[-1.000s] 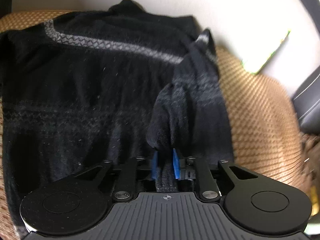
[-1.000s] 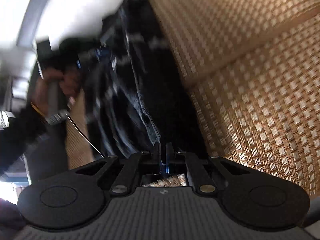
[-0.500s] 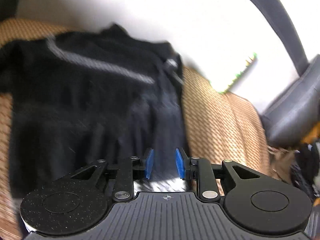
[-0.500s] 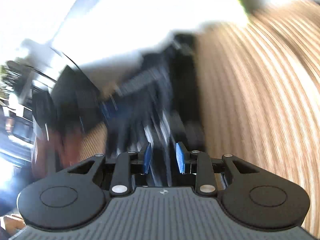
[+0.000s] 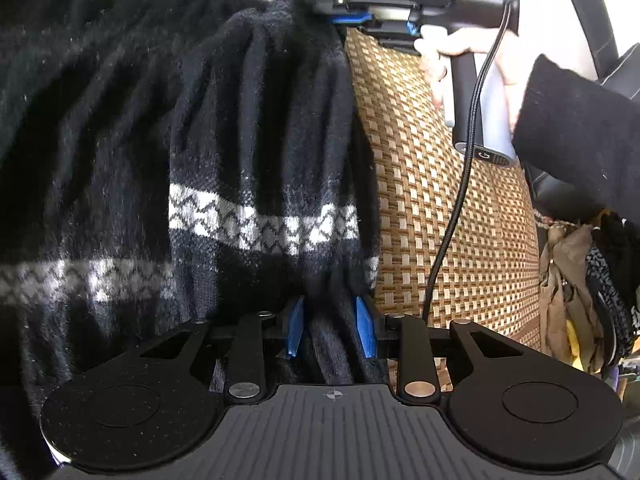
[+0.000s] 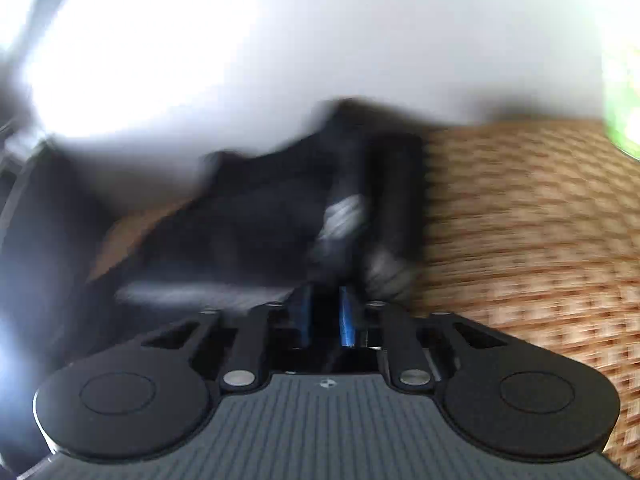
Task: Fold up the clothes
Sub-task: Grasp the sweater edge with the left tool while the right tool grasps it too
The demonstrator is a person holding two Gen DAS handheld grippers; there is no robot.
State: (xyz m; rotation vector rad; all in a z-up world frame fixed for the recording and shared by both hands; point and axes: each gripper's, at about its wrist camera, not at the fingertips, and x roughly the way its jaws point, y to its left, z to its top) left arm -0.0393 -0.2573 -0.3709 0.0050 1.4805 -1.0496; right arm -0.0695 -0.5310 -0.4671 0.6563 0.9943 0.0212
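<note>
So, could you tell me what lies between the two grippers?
In the left wrist view, a gathered stretch of the black sweater spans from the left gripper to the right gripper.

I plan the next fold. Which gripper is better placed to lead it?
Probably the left gripper: its blue pads straddle the black knitted sweater with white zigzag stripes at the striped end. The right gripper pinches the far bunched end; its own view is blurred.

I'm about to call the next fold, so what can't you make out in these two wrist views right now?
- Right wrist view: motion-blurred; whether the right gripper pinches the sweater cannot be confirmed there.
- Left wrist view: sweater runs past the left and top edges; collar and left side are cut off.
- Left wrist view: cloth between the left gripper fingers hides how much is caught.
- Woven mat: its part under the sweater is covered.
</note>
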